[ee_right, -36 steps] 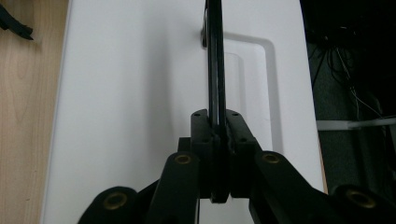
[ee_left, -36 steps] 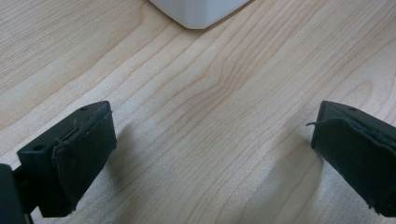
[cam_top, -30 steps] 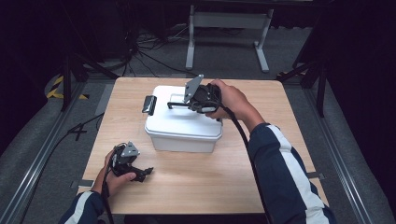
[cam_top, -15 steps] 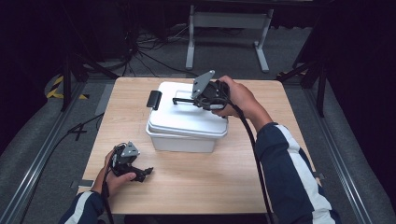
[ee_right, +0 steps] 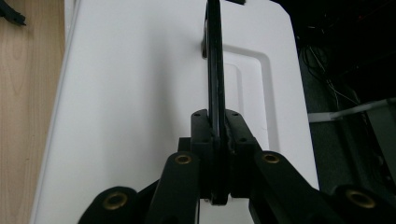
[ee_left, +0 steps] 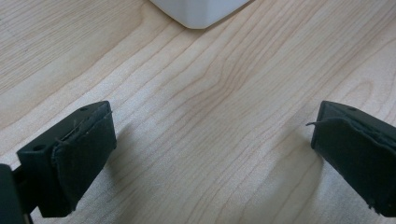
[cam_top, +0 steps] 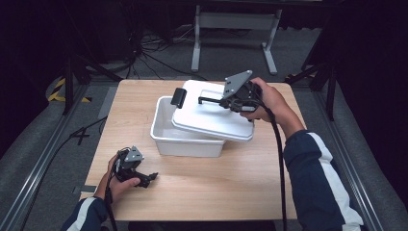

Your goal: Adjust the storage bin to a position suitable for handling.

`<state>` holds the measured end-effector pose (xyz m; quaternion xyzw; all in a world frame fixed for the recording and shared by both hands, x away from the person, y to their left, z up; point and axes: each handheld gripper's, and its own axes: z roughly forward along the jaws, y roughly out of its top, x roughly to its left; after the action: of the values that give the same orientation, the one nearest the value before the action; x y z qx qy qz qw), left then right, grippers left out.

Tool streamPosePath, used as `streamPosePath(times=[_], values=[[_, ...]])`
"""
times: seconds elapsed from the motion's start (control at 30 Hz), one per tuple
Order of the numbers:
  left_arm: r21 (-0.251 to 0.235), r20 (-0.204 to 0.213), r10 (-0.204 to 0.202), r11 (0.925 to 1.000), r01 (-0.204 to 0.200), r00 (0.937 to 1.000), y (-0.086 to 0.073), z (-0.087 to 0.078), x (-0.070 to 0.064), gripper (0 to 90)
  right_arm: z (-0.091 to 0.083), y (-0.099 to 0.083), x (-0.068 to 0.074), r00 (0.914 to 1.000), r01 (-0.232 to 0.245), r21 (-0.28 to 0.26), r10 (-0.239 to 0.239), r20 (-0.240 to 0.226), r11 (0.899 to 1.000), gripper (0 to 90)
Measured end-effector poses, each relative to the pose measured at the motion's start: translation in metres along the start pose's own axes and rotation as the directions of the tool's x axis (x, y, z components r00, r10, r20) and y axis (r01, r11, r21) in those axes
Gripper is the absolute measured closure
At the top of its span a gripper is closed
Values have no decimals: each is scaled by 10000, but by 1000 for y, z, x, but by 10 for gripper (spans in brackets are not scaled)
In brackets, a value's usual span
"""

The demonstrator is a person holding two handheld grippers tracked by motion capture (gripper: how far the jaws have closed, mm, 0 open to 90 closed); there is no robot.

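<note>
Both jaws of the right gripper (cam_top: 219, 101) pinch the thin black handle (ee_right: 215, 70) of the white plastic lid (cam_top: 211, 115), held tilted over the white rectangular tub (cam_top: 166, 132). Its own view shows that clamp; the left gripper (ee_left: 210, 144) gapes wide over bare wooden table (ee_left: 210, 93)

The high view looks forward and down over the whole table (cam_top: 250, 192). The left gripper view sits close above the wood, sharing the tub (ee_left: 198, 11) corner. The right gripper view looks closely along the lid (ee_right: 135, 93).
</note>
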<state>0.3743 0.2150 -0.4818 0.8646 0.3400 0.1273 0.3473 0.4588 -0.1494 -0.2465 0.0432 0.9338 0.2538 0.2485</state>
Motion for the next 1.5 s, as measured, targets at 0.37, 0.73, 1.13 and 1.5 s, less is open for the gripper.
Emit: streamPosePath(times=[0.37,0.73,1.13,1.5], values=[[-46,-15,0,10000,0,10000,0,0,0,4,-28,-35,-4,9982,-431,-157,437,407,9989,849],[-49,-13,1,10000,-1,10000,0,0,0,4,-60,-78,-5,9908,-1056,-323,1080,819,9939,849],[-13,37,34,10000,-34,10000,0,0,0,2,-81,-129,-2,9750,-1806,-186,1815,1284,9834,849],[-7,39,31,10000,-31,10000,0,0,0,2,-80,-171,2,9551,-2625,-35,2603,1414,9649,850]])
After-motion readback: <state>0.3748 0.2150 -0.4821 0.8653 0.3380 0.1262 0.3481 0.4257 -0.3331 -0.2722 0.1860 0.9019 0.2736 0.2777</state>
